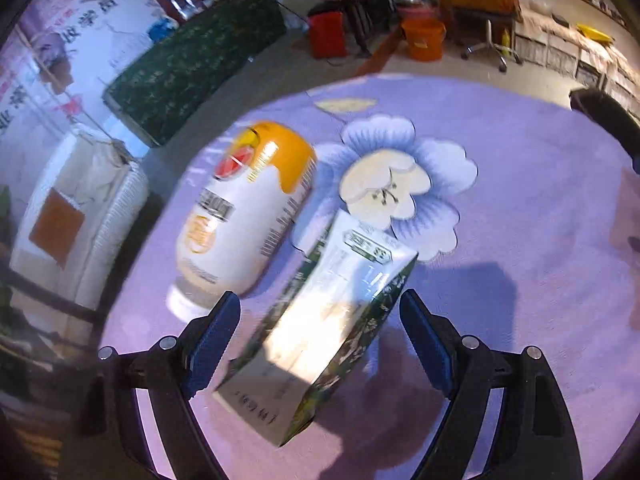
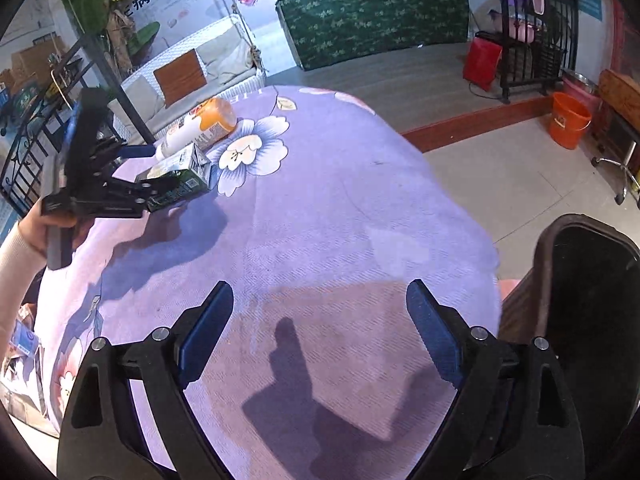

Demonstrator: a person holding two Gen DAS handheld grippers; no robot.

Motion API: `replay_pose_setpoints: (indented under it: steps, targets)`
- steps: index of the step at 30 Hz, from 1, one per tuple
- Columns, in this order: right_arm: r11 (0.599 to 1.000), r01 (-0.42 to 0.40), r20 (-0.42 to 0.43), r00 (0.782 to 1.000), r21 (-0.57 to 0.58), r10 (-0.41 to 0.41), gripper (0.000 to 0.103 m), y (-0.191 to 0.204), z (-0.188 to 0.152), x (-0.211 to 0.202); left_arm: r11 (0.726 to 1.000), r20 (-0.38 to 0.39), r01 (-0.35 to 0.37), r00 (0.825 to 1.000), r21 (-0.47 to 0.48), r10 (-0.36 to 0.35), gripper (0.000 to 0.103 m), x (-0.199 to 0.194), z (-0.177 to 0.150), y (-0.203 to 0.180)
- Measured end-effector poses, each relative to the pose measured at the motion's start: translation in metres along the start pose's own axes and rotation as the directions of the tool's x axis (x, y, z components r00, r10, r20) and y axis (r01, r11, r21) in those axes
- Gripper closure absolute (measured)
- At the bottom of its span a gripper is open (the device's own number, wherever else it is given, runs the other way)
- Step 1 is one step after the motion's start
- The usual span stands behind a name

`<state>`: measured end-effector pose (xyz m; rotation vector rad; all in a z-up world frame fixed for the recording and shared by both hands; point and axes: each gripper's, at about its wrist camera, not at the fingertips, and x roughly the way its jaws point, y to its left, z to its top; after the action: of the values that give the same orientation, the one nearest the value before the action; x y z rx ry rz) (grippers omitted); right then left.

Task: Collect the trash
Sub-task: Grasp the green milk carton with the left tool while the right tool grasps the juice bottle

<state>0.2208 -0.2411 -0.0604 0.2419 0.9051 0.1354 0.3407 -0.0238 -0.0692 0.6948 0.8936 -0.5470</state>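
A green and white drink carton (image 1: 320,332) lies on the purple flowered tablecloth (image 1: 500,184), between the fingers of my left gripper (image 1: 320,304), which is open around it with gaps on both sides. A white bottle with an orange end (image 1: 248,208) lies just left of the carton. In the right wrist view, the carton (image 2: 176,178) and bottle (image 2: 200,128) are at the far left with the left gripper (image 2: 138,174) around the carton. My right gripper (image 2: 320,292) is open and empty above bare cloth. A dark bin (image 2: 592,280) stands at the table's right edge.
The round table's edge (image 2: 460,184) drops to a tiled floor. An orange bucket (image 2: 568,120), a red box (image 2: 482,62), an office chair base (image 2: 620,168), a green-covered table (image 2: 376,20) and a white sofa (image 2: 188,76) stand around.
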Motion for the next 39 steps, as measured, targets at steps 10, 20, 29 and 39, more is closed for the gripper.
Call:
replay_pose_setpoints:
  steps: [10,20,29,39]
  targets:
    - [0.995,0.02,-0.035,0.999,-0.094,-0.024,0.016,0.017,0.013,0.018,0.997,0.002,-0.046,0.999,0.065,0.046,0.053,0.002,-0.013,-0.017]
    - [0.943,0.026,-0.031,0.999,-0.331,-0.039,0.016,0.059,0.049,0.034,0.976,0.112,-0.032,0.992,-0.216,0.058,0.054,-0.065,-0.056,-0.033]
    - [0.799,-0.039,-0.141,0.988,-0.6,-0.058,0.016,0.128,0.11,0.091,0.889,0.222,0.022,0.971,-0.458,0.09,0.054,-0.124,-0.103,-0.041]
    - [0.362,0.091,0.008,0.975,-0.928,-0.224,0.016,0.231,0.147,0.159,0.844,0.304,0.087,0.948,-0.53,0.092,0.053,-0.139,-0.113,-0.048]
